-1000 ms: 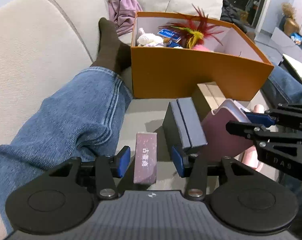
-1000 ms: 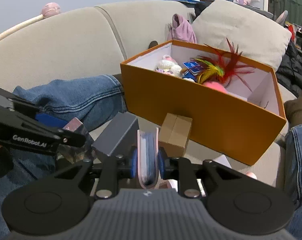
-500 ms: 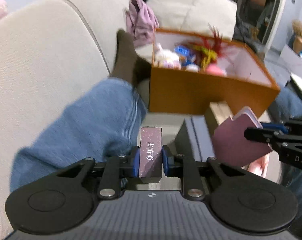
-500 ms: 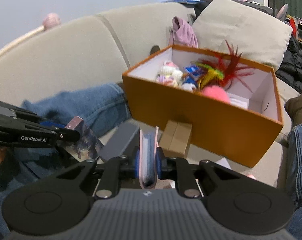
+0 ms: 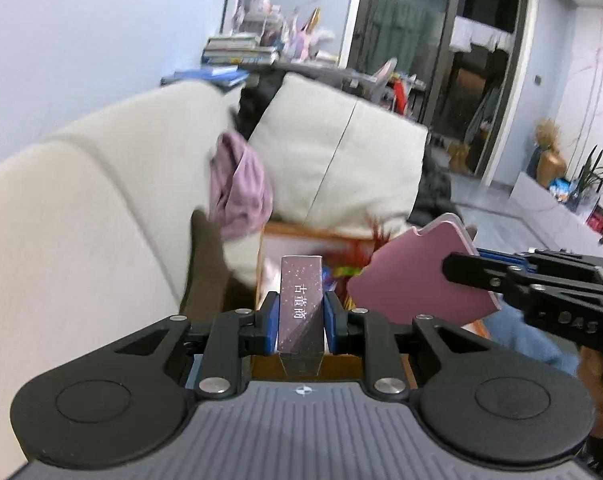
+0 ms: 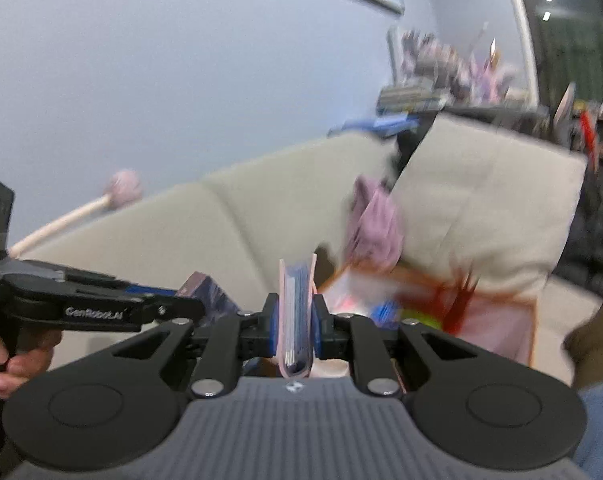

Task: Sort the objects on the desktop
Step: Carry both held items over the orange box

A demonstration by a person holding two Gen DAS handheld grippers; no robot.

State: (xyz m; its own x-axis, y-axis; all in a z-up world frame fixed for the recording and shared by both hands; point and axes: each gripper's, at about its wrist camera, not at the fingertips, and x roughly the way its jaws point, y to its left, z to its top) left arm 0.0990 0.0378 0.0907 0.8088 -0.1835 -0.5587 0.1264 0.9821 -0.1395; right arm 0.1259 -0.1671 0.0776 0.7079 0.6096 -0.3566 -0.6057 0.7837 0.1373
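My left gripper point(image 5: 300, 312) is shut on a small purple box point(image 5: 301, 304) with white characters, held upright and lifted. Behind it lies the orange box point(image 5: 297, 240) with red feathers point(image 5: 365, 248) and small toys inside. My right gripper point(image 6: 295, 322) is shut on a pink notebook point(image 6: 296, 312), held on edge with its blue pages showing. In the left wrist view that pink notebook point(image 5: 425, 272) hangs at the right, over the orange box, in the other black gripper. In the right wrist view the orange box point(image 6: 497, 320) is blurred, and the purple box point(image 6: 209, 292) shows at left.
A cream sofa back point(image 5: 81, 216) and a large cushion point(image 5: 341, 160) stand behind the box, with a purple cloth point(image 5: 241, 192) between them. A dark sock point(image 5: 205, 264) rests at left of the box. A hand point(image 6: 17, 356) grips the left tool. A shelf with books is behind.
The left gripper shut on the purple box. Both grippers then rose with their loads and tilted upward, so the orange box dropped low in both views and the wall came into sight.
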